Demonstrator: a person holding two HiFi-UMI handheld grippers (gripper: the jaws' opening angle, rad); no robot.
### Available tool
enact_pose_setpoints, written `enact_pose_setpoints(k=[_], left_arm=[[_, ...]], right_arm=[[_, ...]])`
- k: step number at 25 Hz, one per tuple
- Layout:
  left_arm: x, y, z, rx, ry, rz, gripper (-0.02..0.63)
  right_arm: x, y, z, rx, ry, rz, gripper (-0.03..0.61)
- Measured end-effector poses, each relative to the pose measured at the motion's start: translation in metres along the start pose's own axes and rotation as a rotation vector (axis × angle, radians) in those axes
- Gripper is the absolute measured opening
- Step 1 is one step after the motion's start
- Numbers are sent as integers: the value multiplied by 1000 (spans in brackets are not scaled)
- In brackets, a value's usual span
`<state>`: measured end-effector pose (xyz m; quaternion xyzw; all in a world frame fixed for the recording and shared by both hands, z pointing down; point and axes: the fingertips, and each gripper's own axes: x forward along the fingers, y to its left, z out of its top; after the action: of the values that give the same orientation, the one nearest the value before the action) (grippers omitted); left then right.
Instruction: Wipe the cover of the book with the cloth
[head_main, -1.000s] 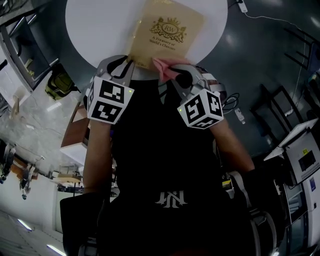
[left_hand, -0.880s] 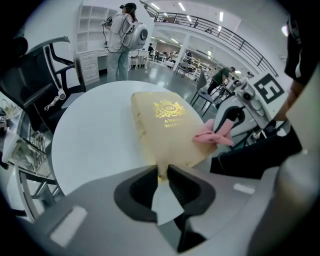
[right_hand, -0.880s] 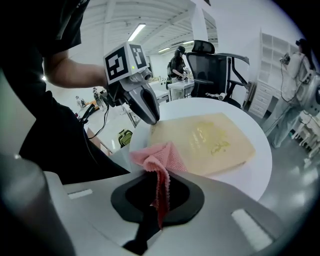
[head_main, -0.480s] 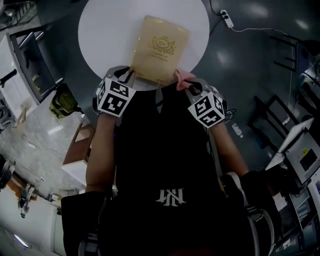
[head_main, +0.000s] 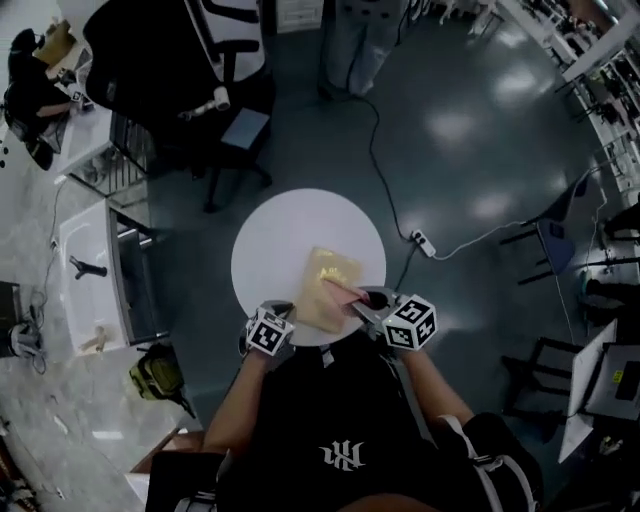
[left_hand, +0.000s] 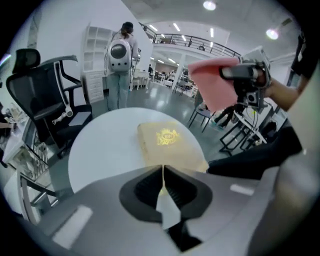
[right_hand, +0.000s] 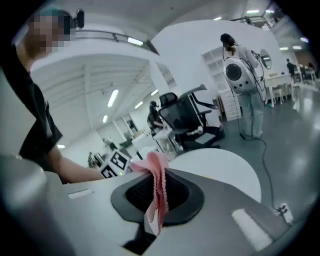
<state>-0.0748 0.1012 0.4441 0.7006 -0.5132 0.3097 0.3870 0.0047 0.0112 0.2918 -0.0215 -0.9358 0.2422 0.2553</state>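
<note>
The tan book (head_main: 326, 292) with a gold crest lies flat on the round white table (head_main: 290, 235), toward its near edge. My right gripper (head_main: 361, 299) is shut on the pink cloth (head_main: 344, 291) and holds it in the air over the book's right side. In the right gripper view the cloth (right_hand: 157, 186) hangs in folds between the closed jaws. My left gripper (head_main: 282, 309) hovers near the book's left edge. Its jaws (left_hand: 163, 173) have just been closing and now meet with nothing between them. From the left gripper view the book (left_hand: 167, 142) lies ahead and the raised cloth (left_hand: 213, 84) is at upper right.
A black office chair (head_main: 215, 65) stands beyond the table. On the floor to the right lie a power strip (head_main: 420, 240) and its cable. A white desk (head_main: 85, 270) stands at the left, dark chairs (head_main: 545, 250) at the right. A person with a backpack (left_hand: 120, 60) stands far off.
The head view has pulled far back from the table. Both grippers have lifted away from the table's near edge, the right one with the pink cloth still in it.
</note>
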Motion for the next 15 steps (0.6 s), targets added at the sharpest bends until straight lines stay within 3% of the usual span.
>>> enact_pose_setpoints(k=[3, 7, 10, 15], left_arm=[[-50, 12, 69, 24, -215, 33, 3], [-129, -14, 141, 70, -449, 27, 3], [-174, -31, 179, 143, -545, 14, 3], [-249, -99, 231, 231, -722, -32, 3]], right_arm=[[-7, 29, 73, -41, -181, 152, 11], [-42, 74, 139, -179, -328, 295, 11], [-72, 92, 181, -202, -466, 382, 11], [-154, 112, 211, -307, -591, 413, 12]])
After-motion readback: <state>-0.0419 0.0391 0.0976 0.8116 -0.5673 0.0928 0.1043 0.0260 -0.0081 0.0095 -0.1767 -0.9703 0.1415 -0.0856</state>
